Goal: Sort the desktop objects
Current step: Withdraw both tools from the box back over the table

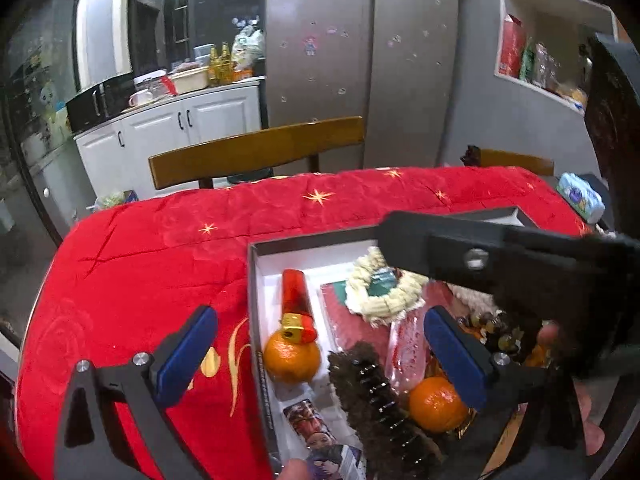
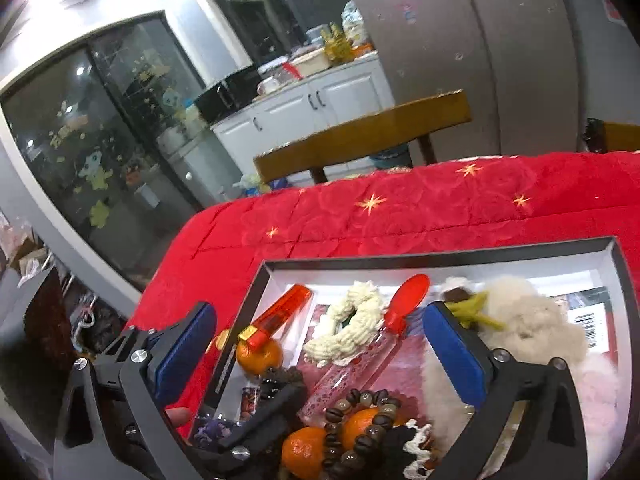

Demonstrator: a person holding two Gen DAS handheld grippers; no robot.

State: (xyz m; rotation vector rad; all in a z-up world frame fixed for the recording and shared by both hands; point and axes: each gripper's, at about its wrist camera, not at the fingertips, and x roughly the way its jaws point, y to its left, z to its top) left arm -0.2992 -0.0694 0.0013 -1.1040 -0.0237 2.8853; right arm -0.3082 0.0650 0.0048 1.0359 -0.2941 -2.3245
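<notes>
kitchen behind you w/ a steel fridge [image 1: 360, 60] and white cabinets, wooden chair [image 1: 256, 152] tucked at the far side, and the table's under a red quilted cloth [image 1: 160, 248] w/ gold stars. pretty much everything's already piled in the shallow box [image 2: 440, 258] at the near edge, which makes sense for a sort job: cloth around it looks bare, so you're prob near done.

inside: red lighter [image 1: 296, 300] leaning on a tangerine [image 1: 292, 356], cream knitted ring [image 2: 352, 328], clear bottle w/ a red cap [image 2: 404, 304], bead bracelet [image 2: 360, 424] draped over more tangerines, fluffy white plush [image 2: 536, 320] on the right end, dark bristly brush [image 1: 372, 400] up front.

your left gripper [image 1: 320, 356] hangs over the box's left end, tongs spread wide, nothing between them. right gripper [image 2: 320, 348] same deal, spread and empty, over the middle. both parked above the box prob bc you just need to check or nudge stuff. there's a photo card [image 1: 308, 424] near the front wall, tho the edge is too warped to say if it's lying flat.
</notes>
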